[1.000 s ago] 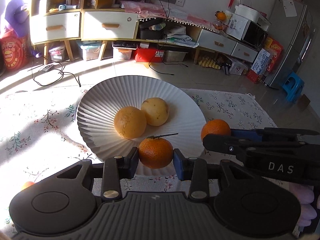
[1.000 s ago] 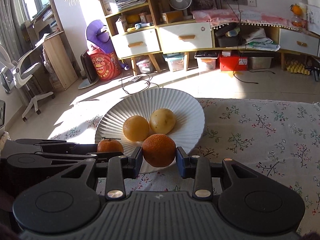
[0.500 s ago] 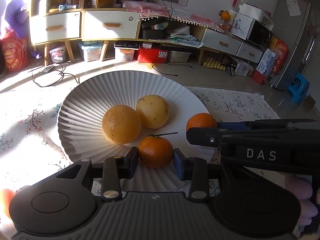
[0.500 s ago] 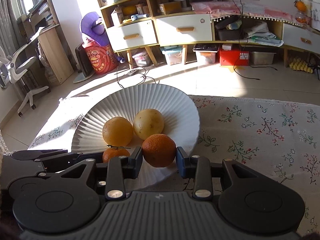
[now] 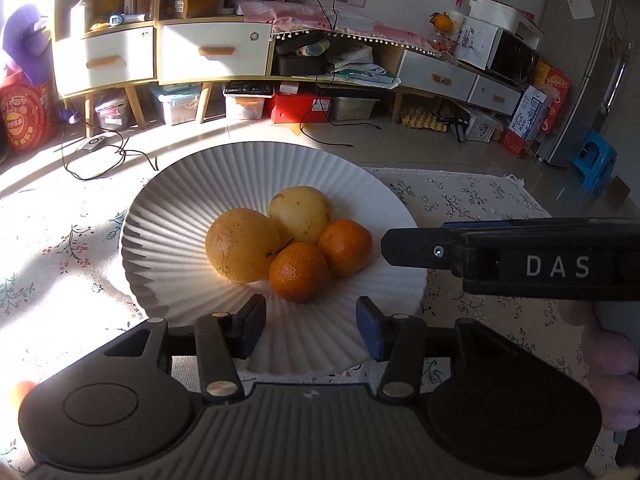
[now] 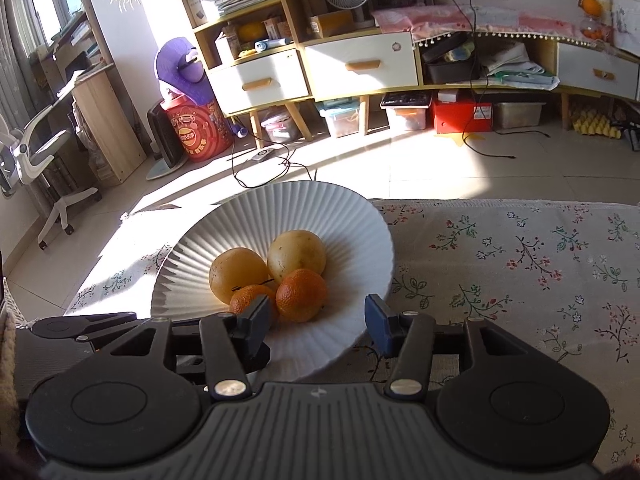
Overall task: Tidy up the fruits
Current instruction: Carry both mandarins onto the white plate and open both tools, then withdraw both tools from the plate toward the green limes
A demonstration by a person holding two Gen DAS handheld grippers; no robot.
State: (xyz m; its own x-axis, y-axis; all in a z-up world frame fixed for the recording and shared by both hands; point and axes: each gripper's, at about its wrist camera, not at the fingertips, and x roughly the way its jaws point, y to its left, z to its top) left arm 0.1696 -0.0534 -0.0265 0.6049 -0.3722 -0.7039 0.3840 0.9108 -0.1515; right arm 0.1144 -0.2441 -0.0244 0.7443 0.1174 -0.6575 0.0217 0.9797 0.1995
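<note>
With my left gripper (image 5: 310, 326) and right gripper (image 6: 316, 326) just spread clear of the two tangerines (image 5: 298, 278) (image 5: 345, 247), now in the plate (image 5: 168, 216), I'd back out straight, since they seem loosely nestled.

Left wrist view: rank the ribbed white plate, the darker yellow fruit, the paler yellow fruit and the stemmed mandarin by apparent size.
1. ribbed white plate
2. darker yellow fruit
3. paler yellow fruit, partly hidden and farther back, so these two may really be alike
4. stemmed mandarin, smallest though nearest
</note>
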